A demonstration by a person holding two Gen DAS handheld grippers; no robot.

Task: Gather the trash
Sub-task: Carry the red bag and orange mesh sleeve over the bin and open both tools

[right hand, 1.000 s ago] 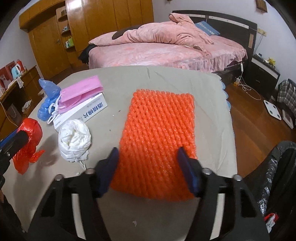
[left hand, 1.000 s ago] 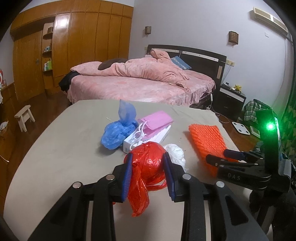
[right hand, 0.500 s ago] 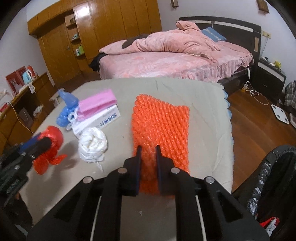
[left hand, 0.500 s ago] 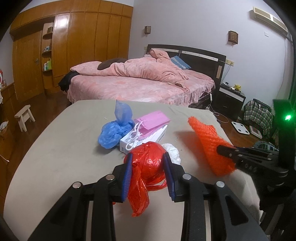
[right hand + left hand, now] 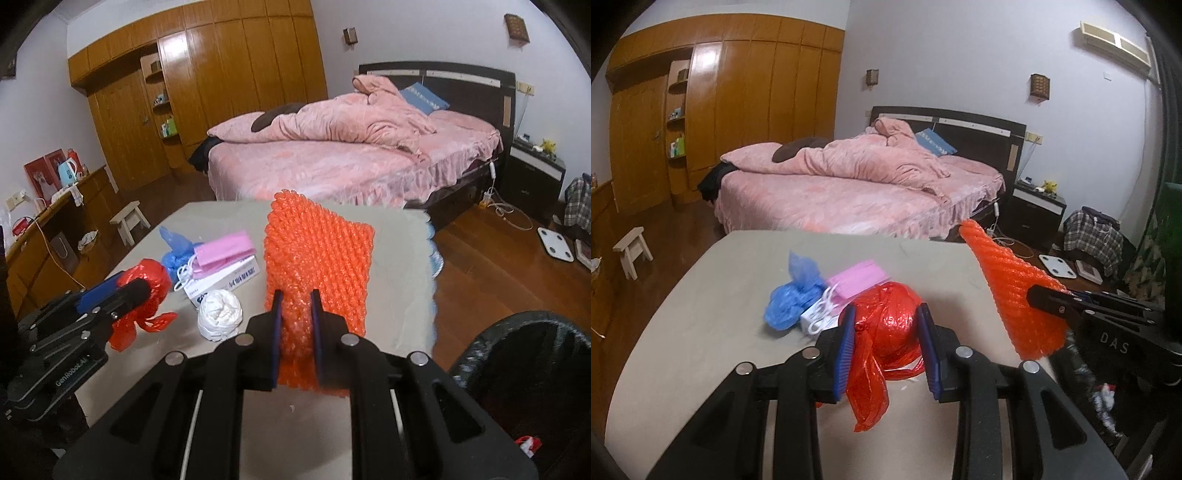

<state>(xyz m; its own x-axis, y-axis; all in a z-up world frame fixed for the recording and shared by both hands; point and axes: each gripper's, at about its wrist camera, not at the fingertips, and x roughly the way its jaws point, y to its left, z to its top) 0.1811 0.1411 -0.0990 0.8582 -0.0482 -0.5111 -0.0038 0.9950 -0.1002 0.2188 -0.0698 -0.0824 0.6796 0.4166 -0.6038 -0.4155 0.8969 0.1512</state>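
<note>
In the right wrist view, the left gripper [image 5: 136,291] enters from the lower left edge, its body partly lost in the dark corner; its blue pads are clamped on a crumpled red plastic bag [image 5: 147,295], and the near jaw covers part of the bag. Just right of it on the grey table [image 5: 399,273] lie a blue plastic bag [image 5: 173,253], a pink pack [image 5: 225,253] on a white box [image 5: 229,280] with print too small to read, and a balled white bag [image 5: 219,319].

At centre, the right gripper [image 5: 295,325] is closed tight on the near edge of an orange bubble-wrap sheet [image 5: 317,258]. The sheet is bright, ribbed with rows of bubbles and roughly rectangular; it stands up from the jaws, tilted, with its far corner against the bed behind. Its pinched lower strip is hidden between the pads.

At the lower right a black-lined bin [image 5: 528,362] is cut off by the frame, its contents dark apart from a scrap of red and white.

In the left wrist view the red bag [image 5: 886,325] fills the gap between the pads at lower centre, a loose tail hanging below. The white bag is hidden behind it. At the right the orange sheet [image 5: 1012,280] slants up to a point, held by the right gripper [image 5: 1034,295].
</note>
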